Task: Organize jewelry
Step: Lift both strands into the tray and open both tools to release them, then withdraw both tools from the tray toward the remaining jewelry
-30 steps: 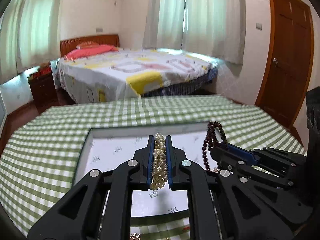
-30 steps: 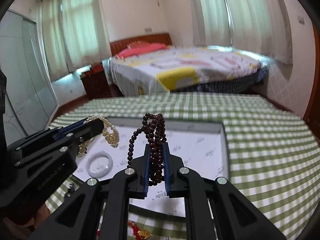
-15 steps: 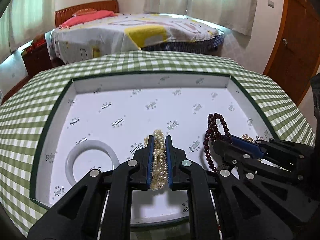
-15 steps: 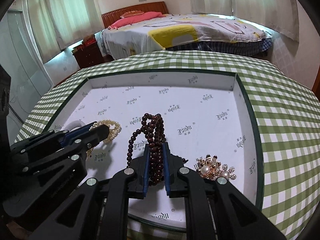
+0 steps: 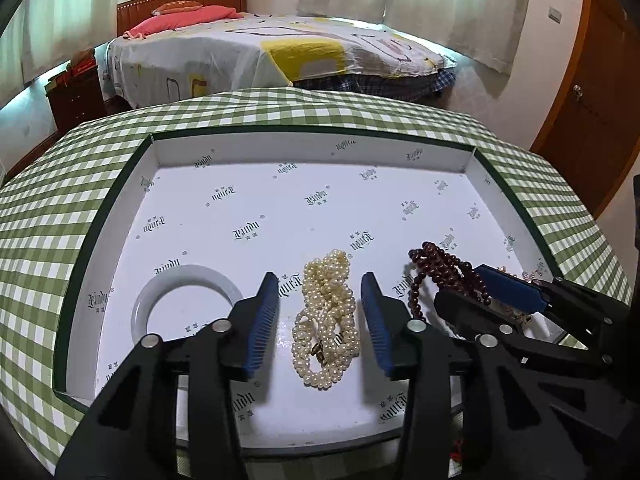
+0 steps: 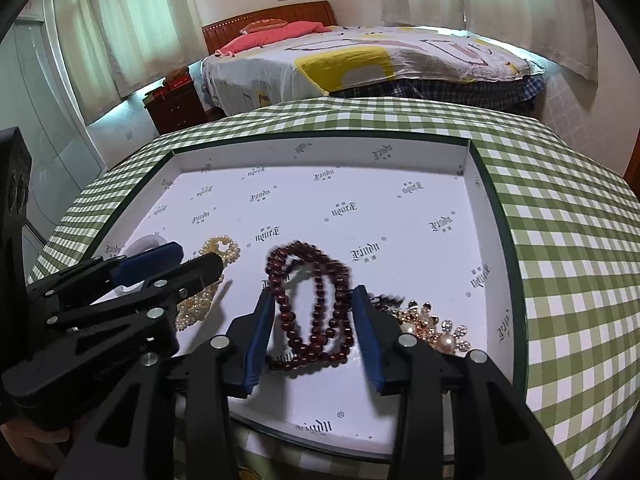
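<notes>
A white printed tray (image 5: 312, 144) with a dark green rim sits on the green checked tablecloth. My left gripper (image 5: 319, 280) is open, and a cream pearl necklace (image 5: 326, 316) lies heaped in the tray between its fingers. A white bangle (image 5: 138, 312) lies at its left. My right gripper (image 6: 316, 294) is open, and a dark red bead bracelet (image 6: 312, 308) lies in the tray between its fingers. A gold and pearl brooch (image 6: 434, 330) lies just right of it. The pearls (image 6: 208, 280) and the left gripper (image 6: 196, 258) show at the left of the right wrist view.
The tray (image 6: 496, 216) fills most of the table (image 6: 568, 220). A bed (image 5: 280, 56) stands beyond the table, a dark nightstand (image 5: 74, 92) at its left and a wooden door (image 5: 596, 92) at the right. A small red and gold item (image 5: 456, 454) lies outside the tray's near edge.
Both grippers came down into the tray and opened. The pearl necklace and the red bead bracelet were let go and now lie on the tray floor.
</notes>
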Tool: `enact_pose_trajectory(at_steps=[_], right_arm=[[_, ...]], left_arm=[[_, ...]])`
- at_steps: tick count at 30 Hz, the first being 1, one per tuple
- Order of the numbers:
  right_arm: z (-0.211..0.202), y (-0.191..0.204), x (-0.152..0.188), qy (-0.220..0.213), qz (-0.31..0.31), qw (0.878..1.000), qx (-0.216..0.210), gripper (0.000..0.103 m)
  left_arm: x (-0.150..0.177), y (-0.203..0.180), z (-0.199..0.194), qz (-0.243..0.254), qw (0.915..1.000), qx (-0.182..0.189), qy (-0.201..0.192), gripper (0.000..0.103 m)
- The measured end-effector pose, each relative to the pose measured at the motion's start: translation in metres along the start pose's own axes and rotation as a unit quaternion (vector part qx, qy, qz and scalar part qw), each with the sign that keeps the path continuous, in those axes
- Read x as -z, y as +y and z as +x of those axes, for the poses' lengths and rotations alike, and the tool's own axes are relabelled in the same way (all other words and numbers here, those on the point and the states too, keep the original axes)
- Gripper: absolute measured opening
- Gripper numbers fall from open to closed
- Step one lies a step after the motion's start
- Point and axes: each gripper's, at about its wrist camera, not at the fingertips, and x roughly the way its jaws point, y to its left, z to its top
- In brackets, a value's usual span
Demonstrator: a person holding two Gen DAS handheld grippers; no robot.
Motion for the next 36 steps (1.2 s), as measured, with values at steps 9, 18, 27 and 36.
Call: enact_pose_trajectory(at_steps=[9, 18, 27, 36], right_arm=[[-0.013, -0.002, 0.000, -0.012, 0.002, 1.000, -0.005, 0.047], [-0.046, 0.005, 0.010, -0.039, -0.010, 0.999, 0.005, 0.047], [-0.074, 0.007, 0.042, -0.046, -0.007, 0.999, 0.011, 0.047], [-0.085, 0.011, 0.077, -0.042, -0.015, 0.999, 0.015, 0.047]], left_arm=[[-0.004, 0.002, -0.018, -0.003, 0.9998, 0.006, -0.021, 0.056], [0.004, -0.007, -0.063, 0.019, 0.9968, -0.014, -0.076, 0.057], [0.032, -0.001, -0.100, 0.004, 0.9947, -0.035, -0.097, 0.057], [0.072, 0.014, -0.126, -0.012, 0.9935, -0.055, -0.099, 0.057]])
